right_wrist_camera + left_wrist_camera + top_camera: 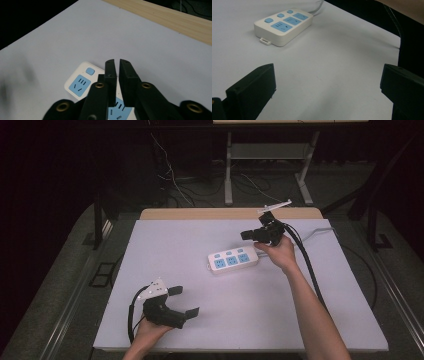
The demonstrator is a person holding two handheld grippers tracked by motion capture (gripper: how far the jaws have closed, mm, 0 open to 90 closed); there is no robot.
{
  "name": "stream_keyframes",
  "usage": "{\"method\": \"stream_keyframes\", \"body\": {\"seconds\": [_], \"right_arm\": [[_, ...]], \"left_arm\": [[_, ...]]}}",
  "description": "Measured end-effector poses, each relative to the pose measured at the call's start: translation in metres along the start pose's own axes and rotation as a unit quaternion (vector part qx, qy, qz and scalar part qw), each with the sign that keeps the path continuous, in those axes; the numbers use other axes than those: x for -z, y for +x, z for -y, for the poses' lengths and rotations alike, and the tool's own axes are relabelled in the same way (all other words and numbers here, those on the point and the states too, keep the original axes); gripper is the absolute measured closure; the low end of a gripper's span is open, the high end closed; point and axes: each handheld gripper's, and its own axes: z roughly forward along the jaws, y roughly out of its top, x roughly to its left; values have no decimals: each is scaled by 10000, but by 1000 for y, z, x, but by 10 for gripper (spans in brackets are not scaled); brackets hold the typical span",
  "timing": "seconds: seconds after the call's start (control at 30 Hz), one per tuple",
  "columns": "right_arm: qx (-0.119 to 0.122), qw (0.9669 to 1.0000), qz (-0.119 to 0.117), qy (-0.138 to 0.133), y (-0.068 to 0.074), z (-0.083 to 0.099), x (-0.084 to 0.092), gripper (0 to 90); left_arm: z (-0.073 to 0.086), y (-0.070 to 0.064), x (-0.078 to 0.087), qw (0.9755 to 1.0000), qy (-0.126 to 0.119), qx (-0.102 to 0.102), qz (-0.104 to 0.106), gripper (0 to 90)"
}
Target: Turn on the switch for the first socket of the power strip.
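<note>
White sheeting covers the bench [200,320], with one strip of bare wood along its far edge. At the left, near the front edge, one hand [150,332] holds the left claw [181,301]; its two black jaws stand wide apart with nothing between them, and a grey three-cornered plate sits on top. In the left gripper view, the same claw [327,87] shows its two jaws far apart above bare white surface, with the power strip [284,25] lying well ahead of them. At the middle of the bench, slightly toward the right and the far side, lies one white power strip [233,260]. It carries three blue sockets in a row and three blue buttons beside them, and one pale cable leaves its right end. At the right, one hand [279,252] holds the right claw [246,235] just above the far right end of the power strip. In the right gripper view, this claw [115,62] has its two jaws nearly together, a narrow gap remaining, gripping nothing, with the power strip [80,85] directly beneath.
</note>
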Motion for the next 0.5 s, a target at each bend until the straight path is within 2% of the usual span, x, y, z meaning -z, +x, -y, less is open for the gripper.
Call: {"method": "stream_keyframes", "body": {"seconds": [0.13,0.5], "right_arm": [[-6,10000,-41,60,-3,2,-6,892],[-144,9996,-109,205,-13,14,-22,892]], "left_arm": [[0,0,0,10000,-1,1,2,0],[0,1,0,10000,-3,3,3,0]]}}
